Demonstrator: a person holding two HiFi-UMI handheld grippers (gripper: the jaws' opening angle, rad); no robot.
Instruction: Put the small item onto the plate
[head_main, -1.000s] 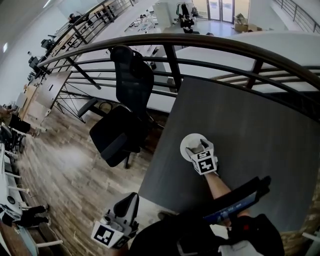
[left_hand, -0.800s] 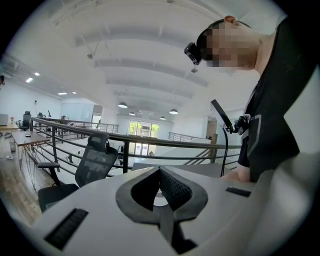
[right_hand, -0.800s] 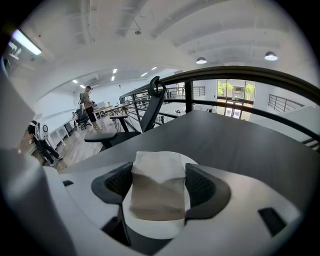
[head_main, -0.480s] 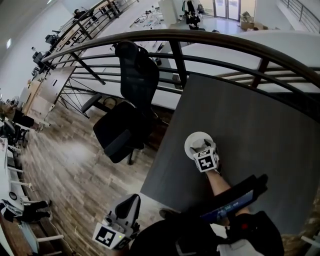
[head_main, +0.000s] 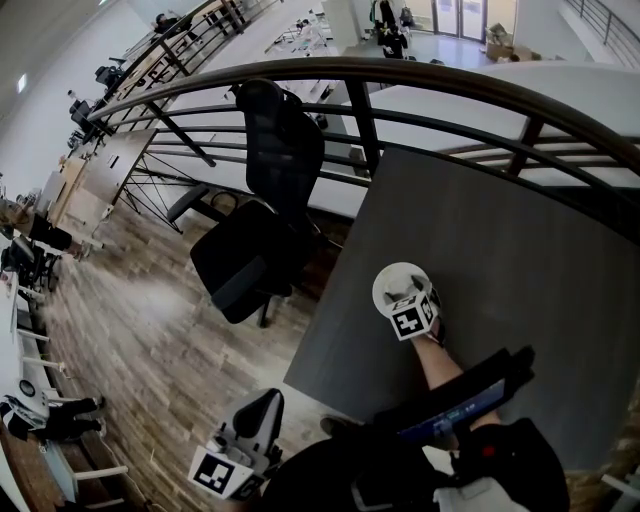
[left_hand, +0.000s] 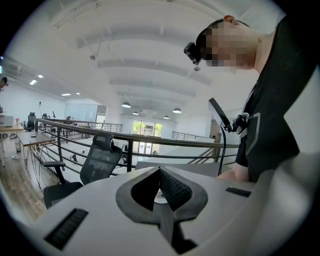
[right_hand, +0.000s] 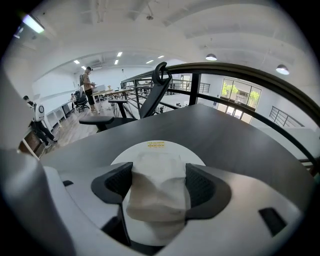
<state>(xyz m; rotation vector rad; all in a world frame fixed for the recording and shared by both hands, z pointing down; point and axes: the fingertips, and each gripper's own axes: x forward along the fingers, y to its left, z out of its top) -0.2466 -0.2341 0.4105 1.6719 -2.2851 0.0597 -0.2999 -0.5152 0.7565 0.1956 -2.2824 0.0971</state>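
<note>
Small item (right_hand: 157, 197): pale crumpled wad, pinched in the jaws of my right gripper (right_hand: 158, 181), directly over the plate (right_hand: 172, 146); I cannot tell if it touches. Change over the last second: practically none. The gripper stays above the plate, so release looks due. Plate: white, on the desk (head_main: 500, 250), nothing else in it. Left gripper (left_hand: 160, 172): jaws pressed together, empty, off the desk.

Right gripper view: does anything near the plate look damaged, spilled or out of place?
Nothing stands out. The right hand-held gripper grips a pale, crumpled small item over the white plate, which lies flat and whole on the dark table.
</note>
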